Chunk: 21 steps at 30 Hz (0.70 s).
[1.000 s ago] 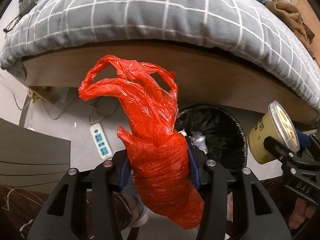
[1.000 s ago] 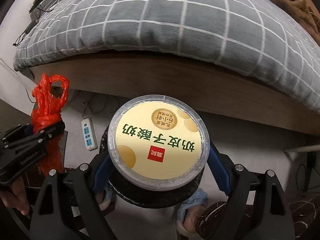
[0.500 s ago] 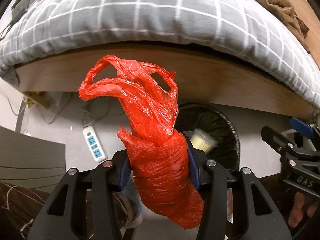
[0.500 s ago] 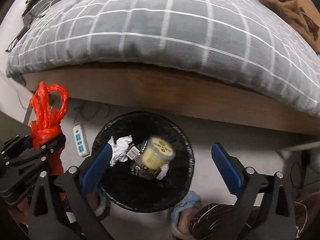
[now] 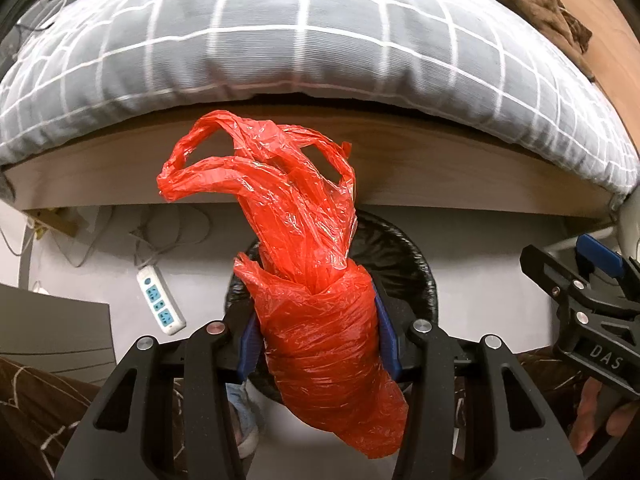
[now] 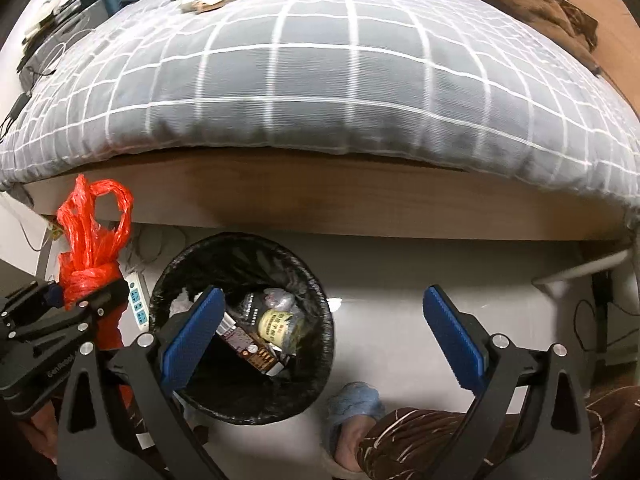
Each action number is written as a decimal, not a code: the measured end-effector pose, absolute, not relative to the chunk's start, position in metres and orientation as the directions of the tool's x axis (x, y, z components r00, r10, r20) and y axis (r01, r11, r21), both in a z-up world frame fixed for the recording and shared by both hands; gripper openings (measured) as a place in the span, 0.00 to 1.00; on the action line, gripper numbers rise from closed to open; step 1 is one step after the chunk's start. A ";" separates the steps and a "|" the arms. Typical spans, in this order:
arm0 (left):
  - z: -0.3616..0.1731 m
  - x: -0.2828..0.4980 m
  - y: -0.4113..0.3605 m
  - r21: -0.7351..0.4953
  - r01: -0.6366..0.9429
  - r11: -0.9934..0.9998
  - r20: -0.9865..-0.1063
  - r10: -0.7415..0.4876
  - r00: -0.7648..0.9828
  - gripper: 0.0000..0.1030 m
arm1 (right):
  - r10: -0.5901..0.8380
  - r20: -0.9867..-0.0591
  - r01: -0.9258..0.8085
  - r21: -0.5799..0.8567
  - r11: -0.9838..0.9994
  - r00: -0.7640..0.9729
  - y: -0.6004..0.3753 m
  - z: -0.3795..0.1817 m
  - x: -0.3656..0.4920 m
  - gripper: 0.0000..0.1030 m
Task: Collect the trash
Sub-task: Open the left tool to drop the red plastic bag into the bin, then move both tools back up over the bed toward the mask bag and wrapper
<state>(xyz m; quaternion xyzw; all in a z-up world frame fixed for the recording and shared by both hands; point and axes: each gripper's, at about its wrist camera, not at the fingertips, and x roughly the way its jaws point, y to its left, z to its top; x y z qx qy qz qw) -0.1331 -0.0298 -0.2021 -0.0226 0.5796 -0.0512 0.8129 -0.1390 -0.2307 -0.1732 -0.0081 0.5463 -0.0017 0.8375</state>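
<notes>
My left gripper (image 5: 318, 328) is shut on a crumpled red plastic bag (image 5: 304, 264), held above the near rim of a round black-lined trash bin (image 5: 404, 264). In the right wrist view the bag (image 6: 94, 252) shows at the left, beside the bin (image 6: 240, 320). The bin holds a yellow yogurt cup (image 6: 278, 324), wrappers and paper. My right gripper (image 6: 324, 332) is open and empty, its jaws wide apart above the bin's right side. It also shows at the right edge of the left wrist view (image 5: 576, 280).
A bed with a grey checked duvet (image 6: 320, 80) and a wooden frame (image 6: 320, 204) stands just behind the bin. A white power strip (image 5: 160, 300) with cables lies on the floor left of the bin. The person's slippered foot (image 6: 356, 408) is near the bin.
My right gripper opened and let the yogurt cup go; the cup fell into the bin and now lies among the trash. My left gripper with the red bag moved over the bin.
</notes>
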 end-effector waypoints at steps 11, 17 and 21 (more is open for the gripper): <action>-0.209 -0.130 -0.050 -0.063 0.091 0.994 -0.941 -0.089 0.326 0.53 | -0.015 -0.927 0.027 -0.005 1.000 0.376 -0.243 -0.183 -0.139 0.93; -0.198 -0.133 -0.055 -0.053 0.087 0.995 -0.933 -0.080 0.350 0.72 | -0.022 -0.921 0.016 -0.017 1.000 0.389 -0.240 -0.175 -0.139 0.93; -0.189 -0.131 -0.049 -0.042 0.069 0.997 -0.923 -0.065 0.379 0.83 | -0.019 -0.913 0.018 -0.013 1.000 0.408 -0.241 -0.167 -0.139 0.93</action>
